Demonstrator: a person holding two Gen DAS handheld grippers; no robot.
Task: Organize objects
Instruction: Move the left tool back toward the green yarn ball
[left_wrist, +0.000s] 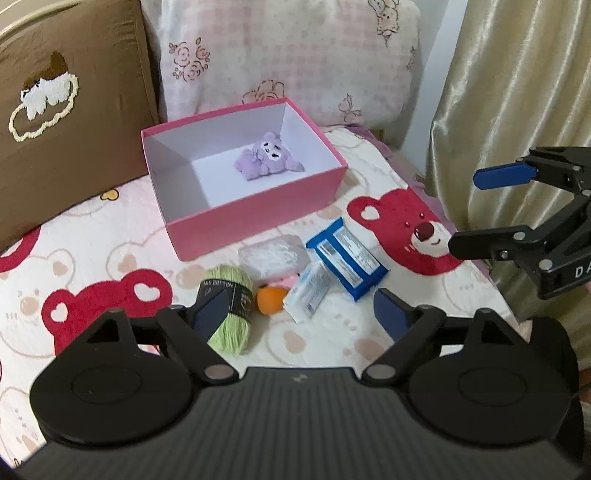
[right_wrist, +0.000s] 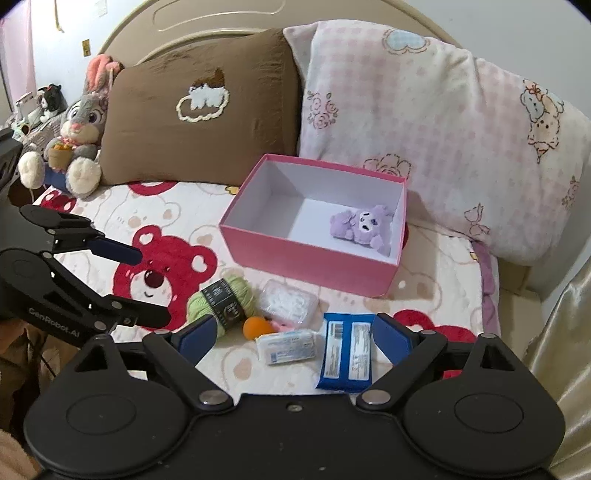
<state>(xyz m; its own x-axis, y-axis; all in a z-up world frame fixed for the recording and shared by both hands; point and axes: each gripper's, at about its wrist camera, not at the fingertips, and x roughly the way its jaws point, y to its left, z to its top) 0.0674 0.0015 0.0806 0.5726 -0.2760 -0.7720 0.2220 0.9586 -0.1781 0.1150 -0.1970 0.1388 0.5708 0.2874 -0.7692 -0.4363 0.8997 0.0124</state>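
A: Start at the grippers. How do they stand?

B: The left gripper (left_wrist: 301, 314) has its jaws spread wide with nothing between them. The right gripper (right_wrist: 295, 338) is just as wide and empty, hovering over the bedspread (right_wrist: 110, 221). In the right wrist view the left gripper's side reads "GenRobot.AI".

A: And what lies nearest?

B: In the left wrist view, a green yarn ball (left_wrist: 231, 306) sits at about 11 o'clock from the gripper's middle; its black band reads "COTTON". Just right of it lies a small orange ball (left_wrist: 271, 300), then a white tissue pack (left_wrist: 309, 291). A blue packet (left_wrist: 347, 258) lies at 1 o'clock, its printing too small to read. A clear plastic box (left_wrist: 273, 254) sits behind the orange ball.

A: Farther out?

B: At 12 o'clock stands an open pink box (left_wrist: 255, 225), with a purple plush toy (left_wrist: 267, 157) inside, near its far right corner. Beyond it lean a brown pillow (left_wrist: 74, 122) and a pink pillow (left_wrist: 295, 55).
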